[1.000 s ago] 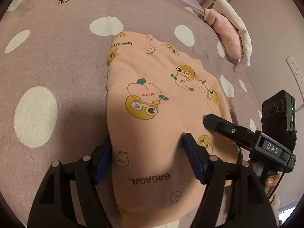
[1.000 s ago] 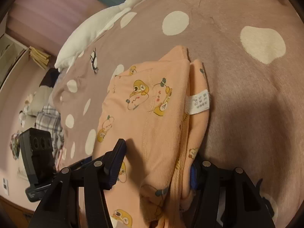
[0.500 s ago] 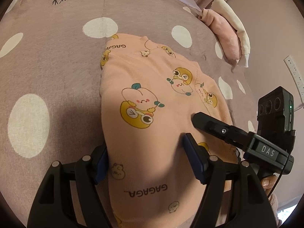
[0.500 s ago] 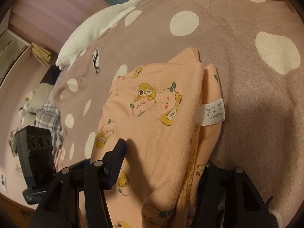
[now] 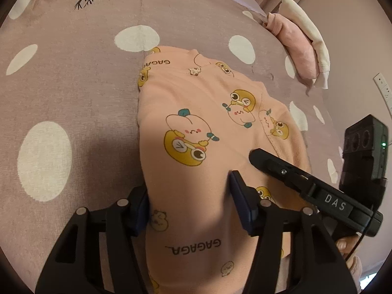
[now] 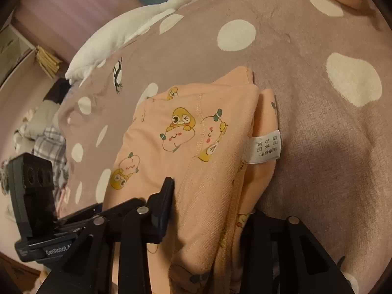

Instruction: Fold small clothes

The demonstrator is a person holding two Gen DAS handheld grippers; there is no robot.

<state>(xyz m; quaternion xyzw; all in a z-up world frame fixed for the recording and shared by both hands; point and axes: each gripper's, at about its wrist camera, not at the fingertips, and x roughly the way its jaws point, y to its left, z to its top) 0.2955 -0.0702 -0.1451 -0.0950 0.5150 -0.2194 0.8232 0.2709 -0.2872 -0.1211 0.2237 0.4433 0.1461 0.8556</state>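
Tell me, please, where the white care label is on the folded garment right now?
In the right wrist view, the white care label sticks out at the right edge of the folded peach garment, beside the polka-dot bedspread.

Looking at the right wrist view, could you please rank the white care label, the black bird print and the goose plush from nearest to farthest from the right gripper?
1. White care label, on the peach garment's right edge.
2. Black bird print, on the bedspread, upper left.
3. Goose plush, along the bed's far edge.
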